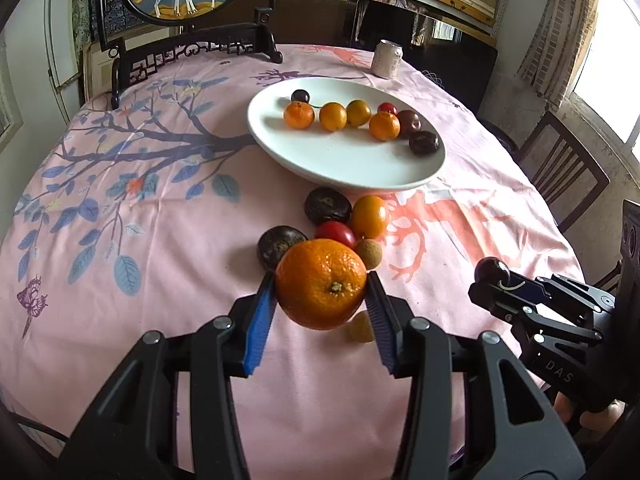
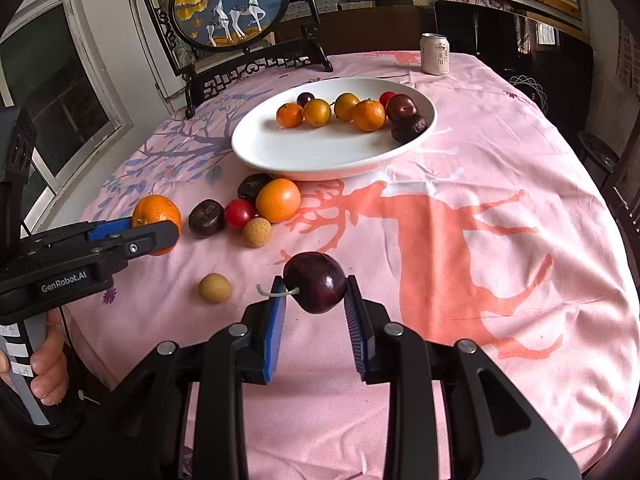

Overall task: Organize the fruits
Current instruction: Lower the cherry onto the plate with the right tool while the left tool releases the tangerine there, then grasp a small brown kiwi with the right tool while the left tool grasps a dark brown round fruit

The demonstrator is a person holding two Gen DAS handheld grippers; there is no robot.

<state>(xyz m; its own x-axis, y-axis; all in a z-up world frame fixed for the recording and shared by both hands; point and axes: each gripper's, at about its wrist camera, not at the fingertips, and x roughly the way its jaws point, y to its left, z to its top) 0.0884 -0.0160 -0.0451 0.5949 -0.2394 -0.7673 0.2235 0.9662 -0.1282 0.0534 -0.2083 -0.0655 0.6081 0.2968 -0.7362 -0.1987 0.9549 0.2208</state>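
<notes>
My left gripper [image 1: 320, 300] pinches a mandarin [image 1: 321, 283], my right gripper [image 2: 316, 300] a dark cherry [image 2: 315, 282], both over the tablecloth [image 2: 480, 160], short of the white plate [image 2: 280, 152]. The round cherry could slip sideways and roll away.

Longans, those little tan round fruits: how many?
2. One longan lies beside the red tomato; the other longan lies alone nearer the camera. More could be hidden.

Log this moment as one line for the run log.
left hand-held gripper: shut on round orange mandarin | right hand-held gripper: shut on dark red cherry | white oval plate: eight fruits | pink tablecloth: six loose
</notes>
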